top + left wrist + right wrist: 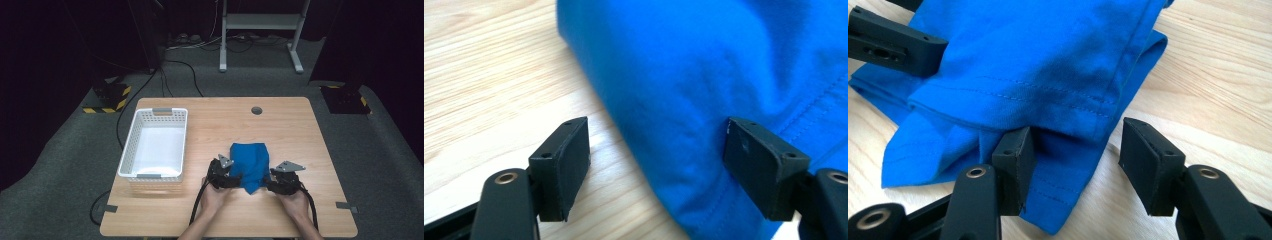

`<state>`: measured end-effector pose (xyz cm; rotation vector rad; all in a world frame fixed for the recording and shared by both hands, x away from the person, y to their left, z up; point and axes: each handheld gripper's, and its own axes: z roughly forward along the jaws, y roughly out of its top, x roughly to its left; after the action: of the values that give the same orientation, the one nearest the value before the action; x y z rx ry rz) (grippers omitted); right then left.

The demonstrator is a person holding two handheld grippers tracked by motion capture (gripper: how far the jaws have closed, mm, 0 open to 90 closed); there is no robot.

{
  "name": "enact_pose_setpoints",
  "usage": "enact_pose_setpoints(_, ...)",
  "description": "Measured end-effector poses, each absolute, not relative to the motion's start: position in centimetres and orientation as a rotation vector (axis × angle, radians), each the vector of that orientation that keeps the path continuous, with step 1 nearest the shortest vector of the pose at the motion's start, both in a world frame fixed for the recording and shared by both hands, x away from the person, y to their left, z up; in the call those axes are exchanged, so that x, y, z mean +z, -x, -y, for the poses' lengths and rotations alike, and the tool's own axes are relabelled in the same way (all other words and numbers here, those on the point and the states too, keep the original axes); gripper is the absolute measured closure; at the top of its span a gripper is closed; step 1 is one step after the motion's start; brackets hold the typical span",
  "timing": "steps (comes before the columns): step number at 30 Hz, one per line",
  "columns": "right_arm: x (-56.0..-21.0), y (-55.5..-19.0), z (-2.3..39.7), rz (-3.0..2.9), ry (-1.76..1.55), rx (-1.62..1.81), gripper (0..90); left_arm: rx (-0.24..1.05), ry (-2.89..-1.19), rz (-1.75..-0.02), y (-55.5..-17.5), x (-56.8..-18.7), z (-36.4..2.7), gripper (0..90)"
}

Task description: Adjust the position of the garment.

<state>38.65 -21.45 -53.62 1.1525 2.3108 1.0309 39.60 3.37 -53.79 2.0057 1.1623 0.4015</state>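
A folded blue cloth [250, 162] lies on the wooden table [280, 125] near its front edge. My left gripper [226, 176] is at the cloth's left side and my right gripper [280, 182] at its right front corner. In the left gripper view the gripper [656, 145] is open; the cloth's edge [704, 65] lies between the jaws, with the left pad [566, 160] on bare wood. In the right gripper view the gripper [1075, 137] is open around the cloth's hemmed corner [1033, 60]. Its left pad [1015, 160] sits under the top fold and the right pad stands apart.
A white plastic basket [129, 145] stands empty on the left half of the table, close to my left gripper. A round cable hole [256, 110] sits near the far edge. Dark floor, cables and a metal stand [260, 22] lie beyond.
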Motion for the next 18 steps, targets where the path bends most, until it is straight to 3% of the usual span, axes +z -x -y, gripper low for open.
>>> enact_pose_setpoints(18, -53.8, -39.9, 17.9, -2.303, -1.139, 1.048, 48.6, 0.475, -2.013, -1.246, -40.6, -53.7, -6.1, 28.6)
